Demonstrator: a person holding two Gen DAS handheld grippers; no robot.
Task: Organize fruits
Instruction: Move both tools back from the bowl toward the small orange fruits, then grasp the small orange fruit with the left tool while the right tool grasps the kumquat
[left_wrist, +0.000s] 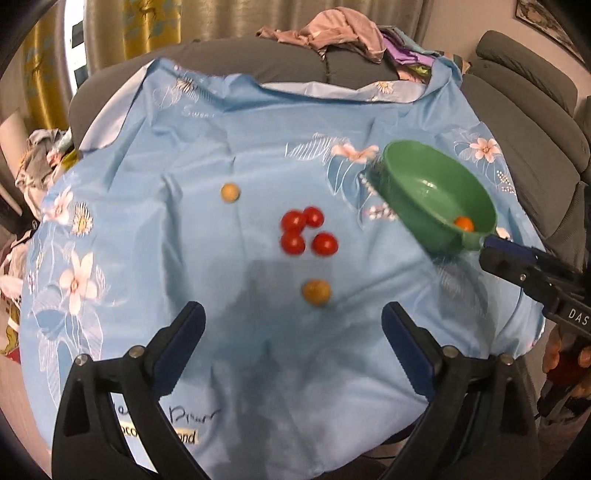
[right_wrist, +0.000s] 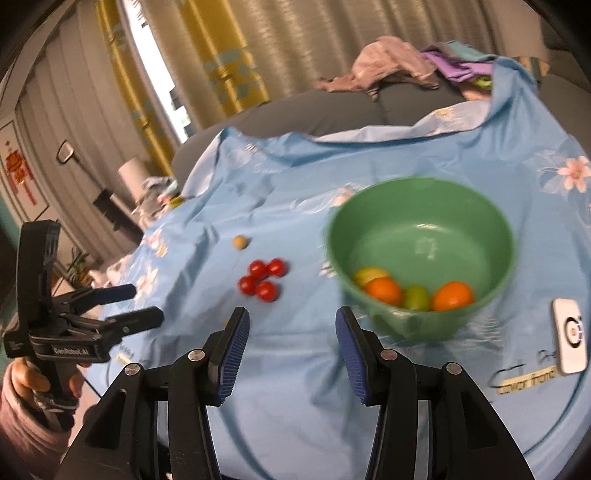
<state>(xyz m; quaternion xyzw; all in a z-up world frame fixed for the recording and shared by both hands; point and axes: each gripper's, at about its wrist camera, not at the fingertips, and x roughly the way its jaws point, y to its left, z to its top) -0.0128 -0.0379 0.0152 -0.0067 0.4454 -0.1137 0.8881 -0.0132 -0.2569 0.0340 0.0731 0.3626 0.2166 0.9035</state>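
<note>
The left hand-held gripper (left_wrist: 293, 317) hangs over the near edge of the surface (left_wrist: 229, 155), which is draped in a blue flowered cloth. Its jaws stand wide apart with nothing between them. Seen from the right wrist camera it sits at the far left, held in a person's hand (right_wrist: 35, 384), well short of the fruit.

Farthest left on the cloth lies a small tan fruit (left_wrist: 230, 192), alone. Toward the middle, four red cherry tomatoes (left_wrist: 308, 235) sit in a tight cluster, touching or nearly so. Just in front of them, nearest the left jaws, lies a second tan fruit (left_wrist: 316, 292).

To the right stands the green bowl (right_wrist: 421, 254), already holding orange, yellow and green fruits (right_wrist: 413, 291). The right hand-held gripper (right_wrist: 291, 332) hangs at its near rim, jaws partly open and empty; whether a pad touches the rim I cannot tell. A white device (right_wrist: 570, 339) lies at the far right.

By my reading, the sorting is midway: some fruit is bowled, six pieces remain loose. The next move likely calls for lowering the left jaws around the nearest tan fruit, closing gently because it is round and may roll on the slick cloth, then carrying it to the bowl.
</note>
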